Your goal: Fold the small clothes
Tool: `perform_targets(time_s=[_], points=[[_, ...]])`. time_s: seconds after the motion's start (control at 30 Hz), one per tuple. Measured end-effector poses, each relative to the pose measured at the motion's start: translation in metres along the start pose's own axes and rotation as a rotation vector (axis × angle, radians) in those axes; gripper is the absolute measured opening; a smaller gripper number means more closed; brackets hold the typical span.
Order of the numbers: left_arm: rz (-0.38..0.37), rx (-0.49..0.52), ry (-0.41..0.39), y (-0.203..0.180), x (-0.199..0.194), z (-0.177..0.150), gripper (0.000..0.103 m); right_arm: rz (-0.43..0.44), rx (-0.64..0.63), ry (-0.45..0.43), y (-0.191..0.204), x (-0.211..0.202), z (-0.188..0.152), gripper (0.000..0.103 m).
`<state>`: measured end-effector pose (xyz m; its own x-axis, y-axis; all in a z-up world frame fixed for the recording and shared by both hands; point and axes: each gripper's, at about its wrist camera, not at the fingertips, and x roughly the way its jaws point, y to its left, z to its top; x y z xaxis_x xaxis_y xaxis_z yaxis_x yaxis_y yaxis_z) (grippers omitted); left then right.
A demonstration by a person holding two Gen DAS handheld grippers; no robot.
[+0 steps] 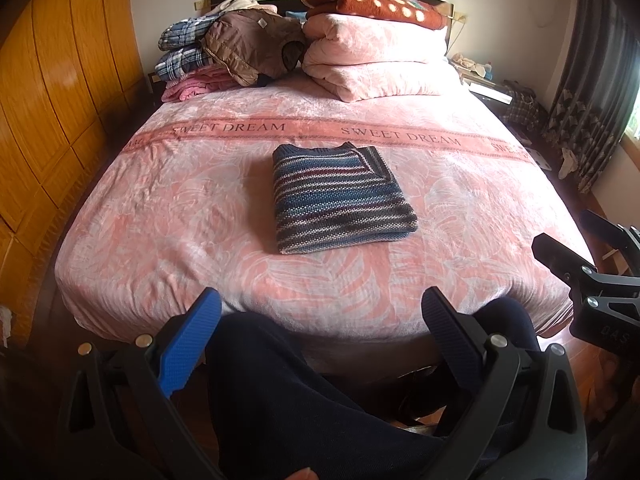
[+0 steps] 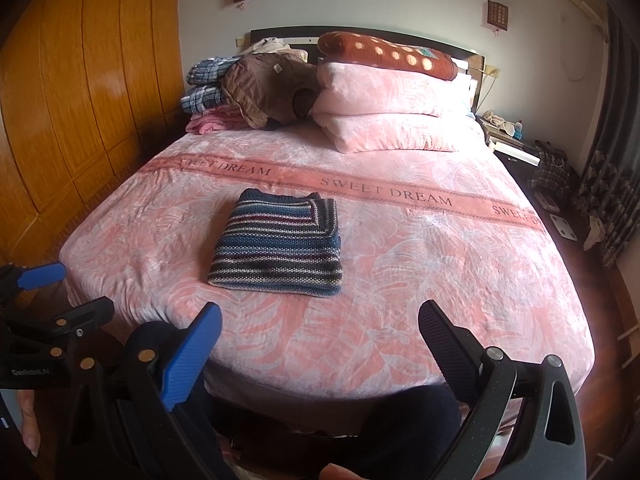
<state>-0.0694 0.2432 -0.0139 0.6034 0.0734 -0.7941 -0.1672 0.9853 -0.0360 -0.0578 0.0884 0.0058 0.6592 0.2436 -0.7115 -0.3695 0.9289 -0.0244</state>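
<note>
A striped knit sweater [image 1: 340, 196] in blue, maroon and grey lies folded into a neat rectangle in the middle of the pink bed [image 1: 160, 216]; the right wrist view shows the sweater [image 2: 280, 246] too. My left gripper [image 1: 322, 304] is held back over the foot of the bed, above a person's dark-trousered legs, open and empty. My right gripper [image 2: 320, 318] hangs likewise at the foot edge, open with nothing between its fingers. Each gripper shows in the other's view: the right gripper [image 1: 576, 236] at the right edge, the left gripper [image 2: 60, 286] at the left edge.
At the headboard lie stacked plaid and pink clothes [image 1: 188, 64], a brown jacket [image 1: 252, 46], a folded pink quilt [image 1: 372, 56] and a spotted brown blanket [image 1: 372, 2]. A wooden wardrobe [image 1: 52, 92] lines the left. A cluttered nightstand [image 2: 508, 136] and curtains [image 2: 616, 168] stand right.
</note>
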Motion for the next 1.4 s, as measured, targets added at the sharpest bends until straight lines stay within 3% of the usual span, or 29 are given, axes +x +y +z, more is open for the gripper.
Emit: perform_targets(time_s=[1.4], points=[[-0.002,0.006,0.001,-0.006,0.002,0.0,0.1,0.0,0.018,0.01,-0.012,0.005,-0.006,0.099]])
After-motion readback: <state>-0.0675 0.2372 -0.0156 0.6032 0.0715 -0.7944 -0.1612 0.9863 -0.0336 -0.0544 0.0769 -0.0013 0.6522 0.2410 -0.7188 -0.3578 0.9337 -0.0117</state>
